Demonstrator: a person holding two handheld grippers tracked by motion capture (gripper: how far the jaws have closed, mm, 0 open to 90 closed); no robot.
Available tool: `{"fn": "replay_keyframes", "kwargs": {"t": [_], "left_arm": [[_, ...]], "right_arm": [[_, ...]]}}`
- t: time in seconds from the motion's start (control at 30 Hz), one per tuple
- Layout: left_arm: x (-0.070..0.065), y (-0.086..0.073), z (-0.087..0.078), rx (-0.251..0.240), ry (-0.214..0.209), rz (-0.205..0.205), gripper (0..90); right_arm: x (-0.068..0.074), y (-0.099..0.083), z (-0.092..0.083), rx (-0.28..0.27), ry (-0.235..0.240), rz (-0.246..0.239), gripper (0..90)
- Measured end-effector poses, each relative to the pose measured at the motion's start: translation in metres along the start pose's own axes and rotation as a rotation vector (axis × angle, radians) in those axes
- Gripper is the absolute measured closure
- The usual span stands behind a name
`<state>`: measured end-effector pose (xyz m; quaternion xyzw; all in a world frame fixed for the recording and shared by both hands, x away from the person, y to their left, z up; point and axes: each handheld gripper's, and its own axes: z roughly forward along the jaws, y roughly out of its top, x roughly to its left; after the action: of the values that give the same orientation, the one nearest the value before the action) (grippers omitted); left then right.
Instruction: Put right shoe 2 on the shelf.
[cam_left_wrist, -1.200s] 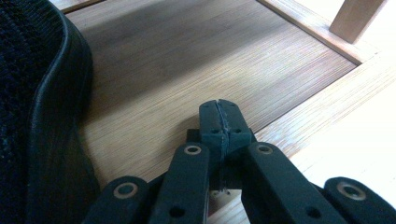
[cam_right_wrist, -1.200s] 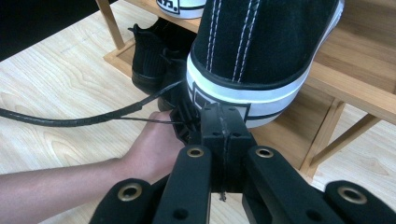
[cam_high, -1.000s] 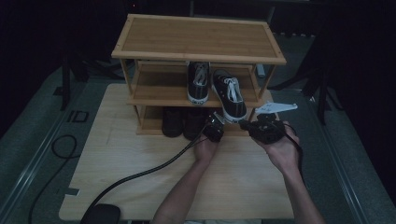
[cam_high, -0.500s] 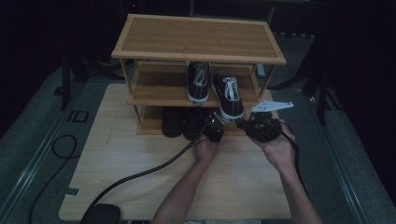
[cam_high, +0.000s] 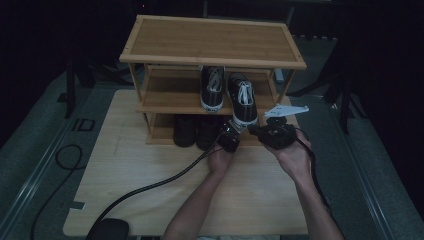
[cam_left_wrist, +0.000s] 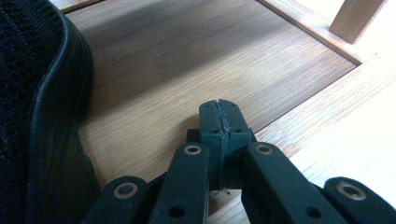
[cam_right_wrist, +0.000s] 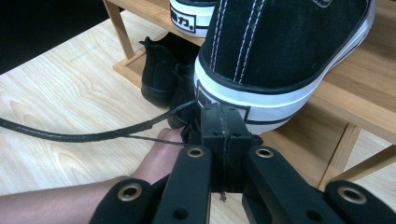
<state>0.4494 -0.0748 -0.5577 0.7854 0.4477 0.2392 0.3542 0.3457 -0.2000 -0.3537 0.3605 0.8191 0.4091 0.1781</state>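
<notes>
A bamboo shoe rack (cam_high: 210, 42) stands at the back of the table. Its middle shelf carries two black-and-white sneakers; the right sneaker (cam_high: 241, 102) juts over the shelf's front edge. My right gripper (cam_high: 256, 131) is shut and empty, with its tips just below that sneaker's heel (cam_right_wrist: 280, 56) in the right gripper view (cam_right_wrist: 223, 126). Beside it my left gripper (cam_high: 231, 132) is shut too, with nothing held. In the left gripper view it (cam_left_wrist: 219, 119) hovers over the bottom shelf's boards (cam_left_wrist: 187, 60), next to a black shoe (cam_left_wrist: 42, 116).
Two black shoes (cam_high: 195, 131) sit on the bottom shelf. The left gripper's cable (cam_high: 150, 187) trails across the light wooden table (cam_high: 125, 150) toward the front left. The rack's side post (cam_right_wrist: 119, 25) and lower frame stand close to both grippers.
My right gripper has edged slightly left toward the jutting sneaker's heel. The left gripper has stayed where it was.
</notes>
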Motion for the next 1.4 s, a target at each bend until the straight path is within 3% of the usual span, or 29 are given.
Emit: {"fn": "replay_keyframes", "kwargs": {"t": [0.87, 1.1, 1.4], "left_arm": [[0.001, 0.000, 0.000, 0.004, -0.001, 0.004, 89.9], [0.002, 0.000, -0.001, 0.015, 0.001, 0.016, 90.0], [0.001, 0.000, -0.001, 0.012, 0.001, 0.014, 90.0]], "right_arm": [[-0.005, 0.011, 0.017, -0.002, 0.003, 0.017, 90.0], [-0.007, 0.012, 0.024, 0.009, -0.025, 0.013, 90.0], [-0.009, 0.014, 0.030, 0.004, -0.008, 0.028, 90.0]]}}
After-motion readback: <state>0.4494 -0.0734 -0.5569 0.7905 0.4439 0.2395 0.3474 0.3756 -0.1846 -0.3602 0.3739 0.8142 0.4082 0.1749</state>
